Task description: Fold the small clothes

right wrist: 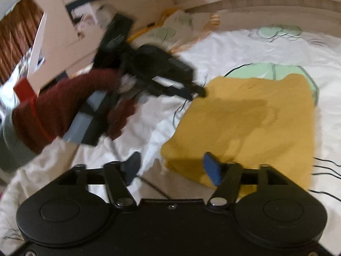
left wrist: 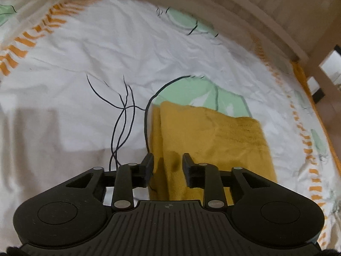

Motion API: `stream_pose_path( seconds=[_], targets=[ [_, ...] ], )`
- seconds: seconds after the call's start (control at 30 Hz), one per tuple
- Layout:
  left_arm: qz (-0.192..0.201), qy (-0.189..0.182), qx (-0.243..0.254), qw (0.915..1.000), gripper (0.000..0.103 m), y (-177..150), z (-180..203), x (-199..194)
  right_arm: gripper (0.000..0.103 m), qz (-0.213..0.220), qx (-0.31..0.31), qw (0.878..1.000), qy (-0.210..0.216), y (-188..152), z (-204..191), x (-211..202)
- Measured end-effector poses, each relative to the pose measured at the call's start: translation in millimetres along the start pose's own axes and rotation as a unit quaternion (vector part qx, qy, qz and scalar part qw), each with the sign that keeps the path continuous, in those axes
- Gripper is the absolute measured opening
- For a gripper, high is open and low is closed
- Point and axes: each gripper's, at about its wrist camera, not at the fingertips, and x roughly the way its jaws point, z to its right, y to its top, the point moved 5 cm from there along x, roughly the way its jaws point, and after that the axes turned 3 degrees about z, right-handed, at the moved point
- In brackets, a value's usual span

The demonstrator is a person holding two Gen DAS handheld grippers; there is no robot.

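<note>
One mustard-yellow folded cloth of soft, fleecy fabric [right wrist: 251, 123] lay flat on a white bedsheet printed with pale green shapes, thin black line drawings and an orange dashed border [left wrist: 89, 49]. Its far edge overlapped one of the green patches, and in the left wrist view its left side showed a doubled fold line running near to far.

Two black hand-held grippers were present. The left gripper [left wrist: 168, 166] hovered above the near left part of the yellow cloth with its black fingers [left wrist: 149, 166] partly apart; nothing was between them, and the cloth lay below rather than in the grip. In the right wrist view that same gripper reached in from the left, its tip at the far left corner of the cloth, borne by an arm in a dark red knitted sleeve [right wrist: 70, 98]; whether the tip touched the fabric could not be told through the blur.

The right gripper [right wrist: 172, 166] stood widely parted, its blue-padded fingers [right wrist: 211, 168] empty. One pad sat over the near left corner of the cloth, the other over bare sheet to the left.

Further items: a light wooden bed frame [left wrist: 266, 17] along the far side, and blurred pale boxes [right wrist: 64, 32] beyond the sleeve at far left.
</note>
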Motion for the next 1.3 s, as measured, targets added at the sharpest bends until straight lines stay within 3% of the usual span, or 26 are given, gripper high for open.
stream_pose_path(
  seconds=[0.1,0.17,0.37,0.63,0.87,1.07,1.3],
  targets=[
    [0.007,-0.025,-0.003,0.9997,0.048,-10.2,4.8,-20.3,0.083,0.021,0.028,0.999,-0.017,5.2,17.8,-21.1],
    [0.007,-0.037,0.0,0.9993,0.068,-19.4,9.6,-30.5,0.099,0.032,0.051,0.998,-0.029,8.8,34.4,-31.4],
    [-0.004,-0.045,0.009,0.999,0.085,-52.3,22.3,-43.2,0.103,0.058,0.131,0.988,-0.059,10.7,79.3,-52.2],
    [-0.028,-0.039,-0.004,0.9988,0.093,-75.4,21.9,-24.0,0.103,0.05,0.233,0.97,-0.047,14.6,135.2,-44.6],
    [-0.048,-0.044,-0.008,0.9978,0.095,-85.1,20.2,-6.1,0.103,0.037,0.257,0.966,-0.023,27.5,164.0,-14.5],
    [-0.06,-0.076,-0.015,0.9952,0.099,-80.5,26.3,8.7,0.103,0.017,0.268,0.963,0.002,33.3,185.1,18.4],
    [-0.06,-0.122,-0.034,0.9902,0.099,-78.3,32.5,18.9,0.103,0.023,0.283,0.958,0.04,42.1,198.3,41.1]
  ],
)
